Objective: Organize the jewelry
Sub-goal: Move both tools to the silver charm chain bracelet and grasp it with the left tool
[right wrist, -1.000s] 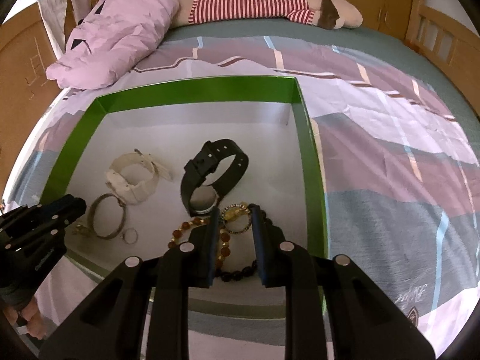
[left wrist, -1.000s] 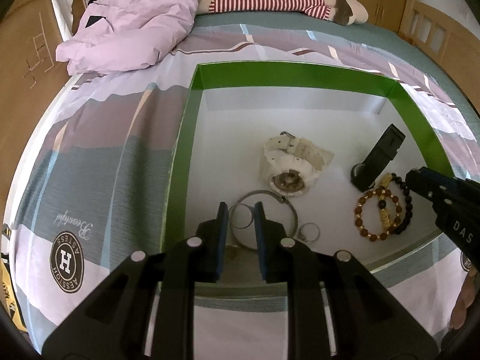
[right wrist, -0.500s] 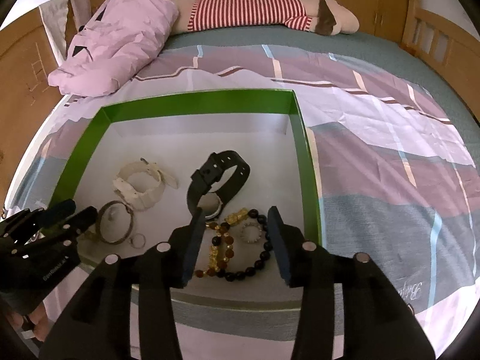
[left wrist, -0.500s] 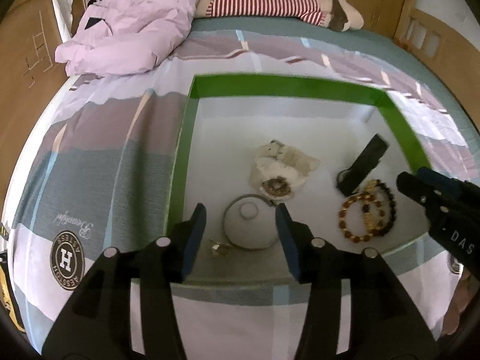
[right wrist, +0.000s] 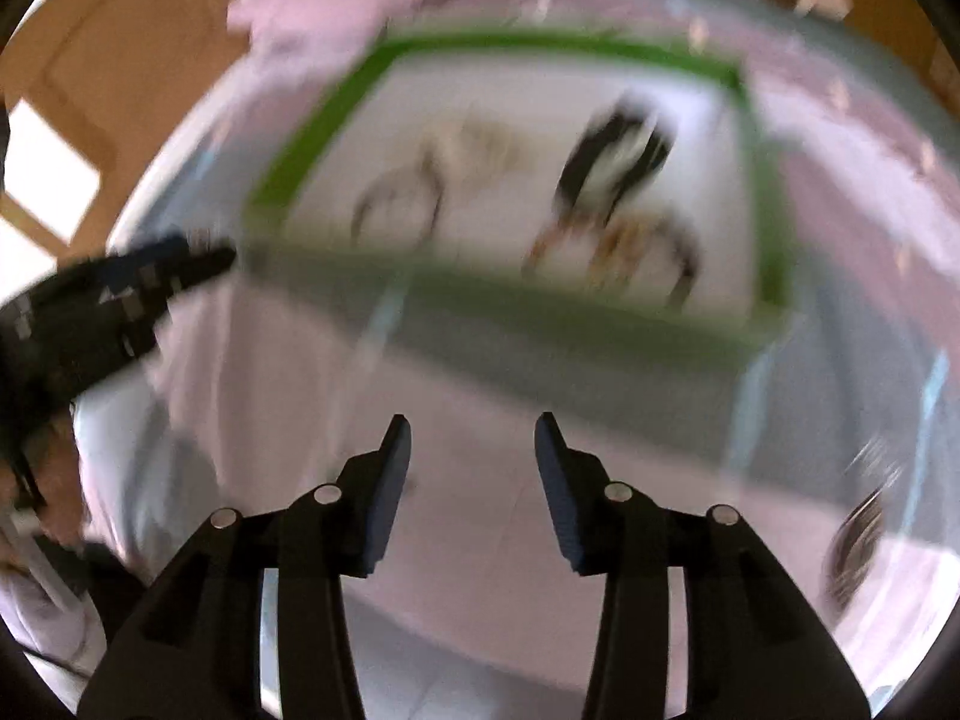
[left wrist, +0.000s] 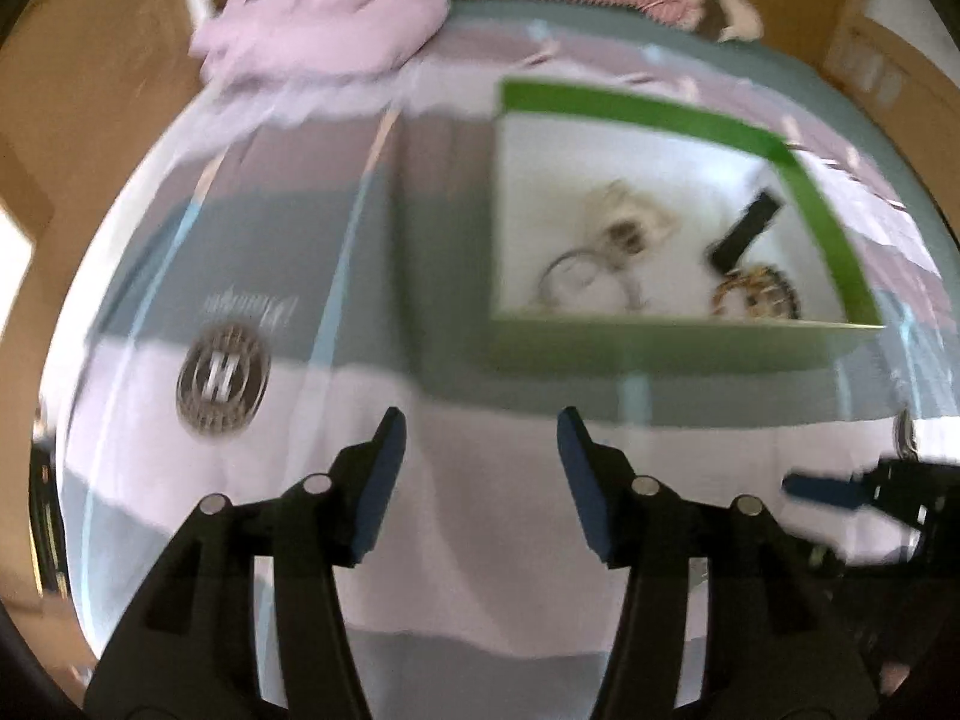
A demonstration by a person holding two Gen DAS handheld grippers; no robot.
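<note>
- The left hand-held gripper (left wrist: 480, 438) has its fingers spread wide, with nothing between the blue pads (left wrist: 378, 480); it hangs above the patterned bed cover (left wrist: 300, 312), on the near side of the green-rimmed box (left wrist: 660, 114).
- The right hand-held gripper (right wrist: 473, 443) is likewise spread apart and holds nothing, above the bed cover just short of the box's near wall (right wrist: 540, 312).
- Both views are blurred, the right wrist view more so.
- The jewelry lies inside the box on its white floor: a cream watch (left wrist: 624, 228), a thin metal bangle (left wrist: 570, 282) just beside it, a black watch (left wrist: 747, 231) toward the right wall, and beaded bracelets (left wrist: 756, 300) near the front right corner.
- In the left wrist view, the right hand-held gripper shows at the lower right edge, outside the box.
- A pink quilt (left wrist: 336, 18) lies bunched at the far end of the bed.
</note>
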